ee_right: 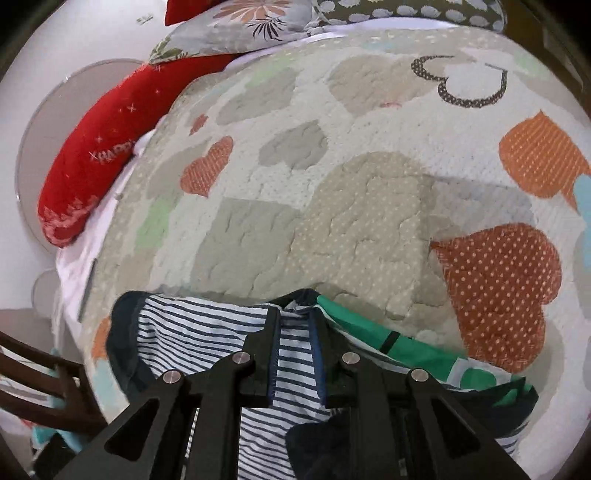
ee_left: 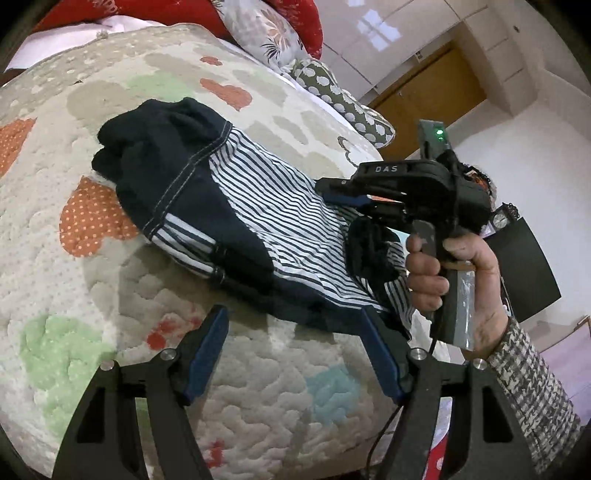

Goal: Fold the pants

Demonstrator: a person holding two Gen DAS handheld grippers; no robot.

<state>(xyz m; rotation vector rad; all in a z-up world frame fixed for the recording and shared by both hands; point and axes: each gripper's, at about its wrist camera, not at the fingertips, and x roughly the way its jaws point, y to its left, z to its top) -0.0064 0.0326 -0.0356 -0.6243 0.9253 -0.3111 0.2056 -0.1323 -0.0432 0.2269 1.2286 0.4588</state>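
The pants (ee_left: 236, 206) are navy with white-and-navy striped panels and lie bunched on the quilted bed (ee_left: 74, 155). My left gripper (ee_left: 293, 321) is open, its blue pads near the pants' lower edge, the right pad touching the fabric. My right gripper (ee_left: 345, 195) shows in the left wrist view, held by a hand, shut on the striped fabric at the pants' right end. In the right wrist view, my right gripper (ee_right: 295, 314) pinches the striped pants (ee_right: 207, 336) between its fingers. A green patterned cloth (ee_right: 406, 350) lies beside them.
Pillows sit at the bed's head: a red one (ee_right: 88, 162), a floral one (ee_right: 240, 26) and an olive dotted one (ee_left: 343, 99). A dark wooden chair (ee_right: 44, 384) stands at the bed's left side. A wardrobe (ee_left: 424, 85) and a black bag (ee_left: 528, 273) stand beyond the bed.
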